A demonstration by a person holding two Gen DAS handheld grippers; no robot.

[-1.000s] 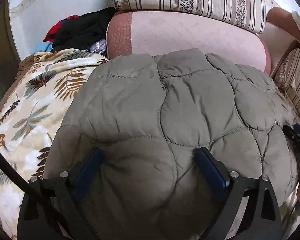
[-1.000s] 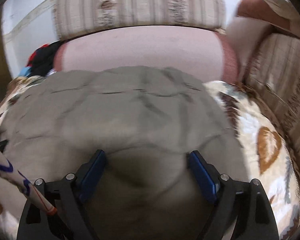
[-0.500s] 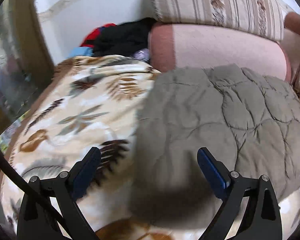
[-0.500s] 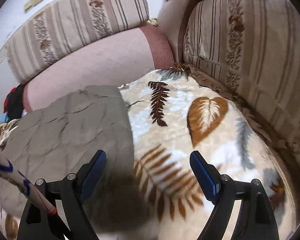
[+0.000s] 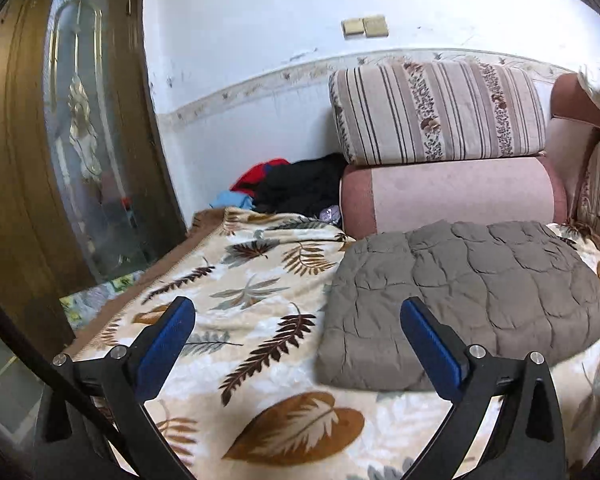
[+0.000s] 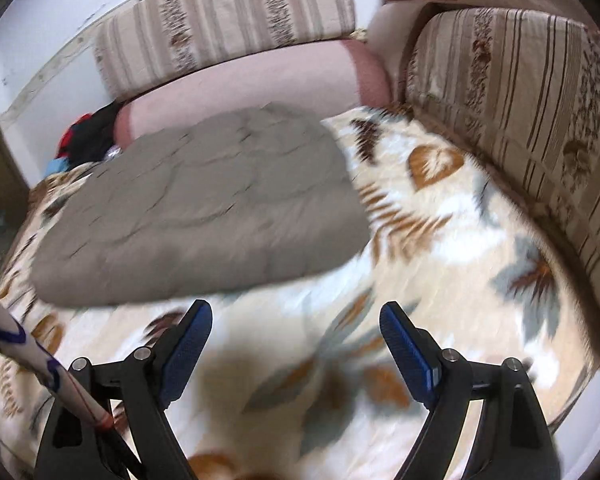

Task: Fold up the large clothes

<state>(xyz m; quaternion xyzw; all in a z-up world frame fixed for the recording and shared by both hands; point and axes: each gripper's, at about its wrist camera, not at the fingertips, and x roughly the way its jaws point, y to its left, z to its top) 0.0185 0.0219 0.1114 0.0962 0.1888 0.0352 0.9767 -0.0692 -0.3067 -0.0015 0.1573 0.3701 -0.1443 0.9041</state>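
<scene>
Grey quilted jacket [image 5: 460,296] lies folded; left tool [image 5: 296,344] is opening, right tool [image 6: 296,344] released, both empty.

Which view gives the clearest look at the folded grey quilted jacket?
The left wrist view: the folded grey quilted jacket appears sharp, stitching and edges clear, lying on the leaf-print blanket. The right wrist view shows the whole bundle too, but motion-blurred.

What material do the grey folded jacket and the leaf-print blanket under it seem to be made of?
The jacket looks like padded, quilted synthetic cloth with a matte finish: stitched lines divide it into puffy cells, and fine wrinkles run beside the seams. The blanket looks like soft plush fleece: its surface is fuzzy with a slight sheen, and the printed leaves have soft edges. The exact fibre cannot be told.
</scene>
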